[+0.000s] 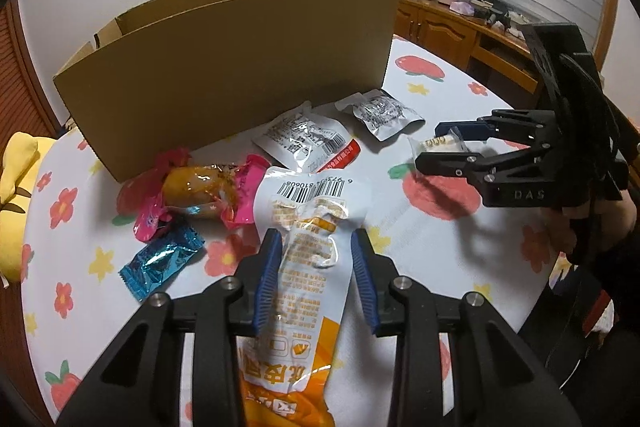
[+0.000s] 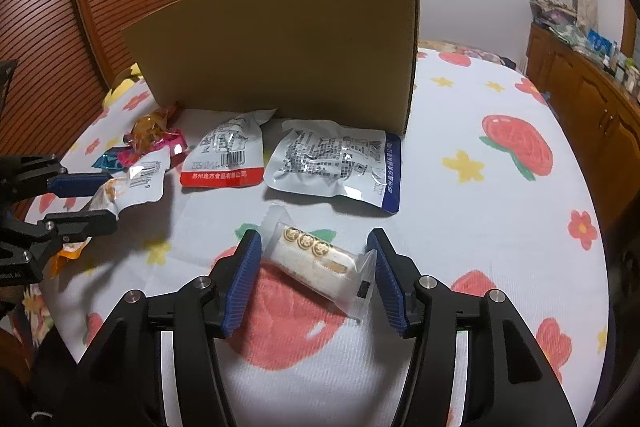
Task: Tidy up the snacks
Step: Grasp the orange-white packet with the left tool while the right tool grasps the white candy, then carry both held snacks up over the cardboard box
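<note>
Left gripper (image 1: 316, 247): spreading wide around the orange-and-white snack pouch (image 1: 304, 267), blue pads (image 1: 267, 279) flanking it without pressing; gripping nothing.
Right gripper (image 2: 314, 251): straddling the clear-wrapped white cake bar (image 2: 320, 263), jaws apart, pads (image 2: 244, 279) not squeezing.
Cardboard box (image 1: 224, 67): standing open behind the snacks on the flowered tablecloth (image 2: 500, 227).
Red-edged silver packet (image 2: 228, 155): lying just in front of the box.
Blue-edged silver packet (image 2: 336, 163): lying beside it.
Pink-wrapped snack (image 1: 200, 191): sitting against the box, with the blue candy wrapper (image 1: 162, 261) nearby.
</note>
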`<state>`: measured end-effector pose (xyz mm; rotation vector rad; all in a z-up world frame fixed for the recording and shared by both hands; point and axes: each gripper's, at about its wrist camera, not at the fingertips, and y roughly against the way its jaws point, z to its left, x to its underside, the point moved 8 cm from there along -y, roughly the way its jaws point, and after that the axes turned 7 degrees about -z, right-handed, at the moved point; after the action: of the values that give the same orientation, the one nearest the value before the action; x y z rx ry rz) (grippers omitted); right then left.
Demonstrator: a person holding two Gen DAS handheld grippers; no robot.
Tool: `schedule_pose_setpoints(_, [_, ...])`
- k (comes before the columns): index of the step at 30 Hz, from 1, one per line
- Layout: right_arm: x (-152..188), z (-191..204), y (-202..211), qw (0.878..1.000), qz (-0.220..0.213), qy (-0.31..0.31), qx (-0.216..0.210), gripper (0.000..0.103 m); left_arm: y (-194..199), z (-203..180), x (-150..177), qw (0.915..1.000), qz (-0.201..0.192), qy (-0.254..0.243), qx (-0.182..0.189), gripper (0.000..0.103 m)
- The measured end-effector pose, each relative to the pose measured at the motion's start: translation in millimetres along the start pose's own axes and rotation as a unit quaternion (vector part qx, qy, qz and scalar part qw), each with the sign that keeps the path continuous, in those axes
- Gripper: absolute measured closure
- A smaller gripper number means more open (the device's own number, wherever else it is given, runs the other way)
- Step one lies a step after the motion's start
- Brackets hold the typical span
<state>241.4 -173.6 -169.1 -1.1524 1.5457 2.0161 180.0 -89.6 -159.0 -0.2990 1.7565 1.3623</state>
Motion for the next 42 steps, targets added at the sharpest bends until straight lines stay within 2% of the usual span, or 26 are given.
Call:
schedule_pose_setpoints(7, [-0.2, 1.8, 1.8, 1.0, 0.003, 0.003, -0.003, 0.041, 5.7, -6.0, -7.7, 0.9998, -0.019, 0.005, 0.003, 0.069])
schedule_pose_setpoints(17, [-1.3, -0.9, 11.7, 1.0, 0.003, 0.021, -0.004, 0.041, 18.3, -13.8, -17.8, 0.9987, -0.047, 0.02, 0.011, 0.069])
schedule_pose_setpoints(20, [-5.3, 2.5, 10.5, 0.999, 0.007, 0.044, -0.004, 0.044, 22.5, -12.4, -23.3, 0.9981, -0.055, 0.025, 0.01, 0.069])
schedule_pose_setpoints(23, [-2.7, 8.4, 7.7, 0.998, 0.021, 0.062, -0.014, 0.057, 26.9, -10.2, -28.3, 0.9974, -0.065, 0.03, 0.01, 0.069])
schedule_pose_setpoints(26, [2.1, 8.6, 4.2, 0.996, 0.034, 0.076, -0.003, 0.07, 30.0, -8.2, -30.4, 0.9967, -0.072, 0.036, 0.01, 0.069])
schedule_pose_setpoints(27, [3.8, 8.4, 3.4, 0.996, 0.038, 0.077, -0.002, 0.081, 31.0, -7.6, -30.7, 0.9965, -0.074, 0.038, 0.009, 0.069])
schedule_pose_setpoints(35, [3.1, 11.8, 12.5, 0.997, 0.022, 0.073, -0.002, 0.081, 37.8, -2.8, -36.4, 0.9948, -0.092, 0.045, 0.005, 0.069])
schedule_pose_setpoints(42, [-17.0, 20.6, 29.7, 0.998, -0.011, 0.066, -0.013, 0.081, 50.2, -2.0, -47.8, 0.9927, -0.112, 0.045, 0.002, 0.069])
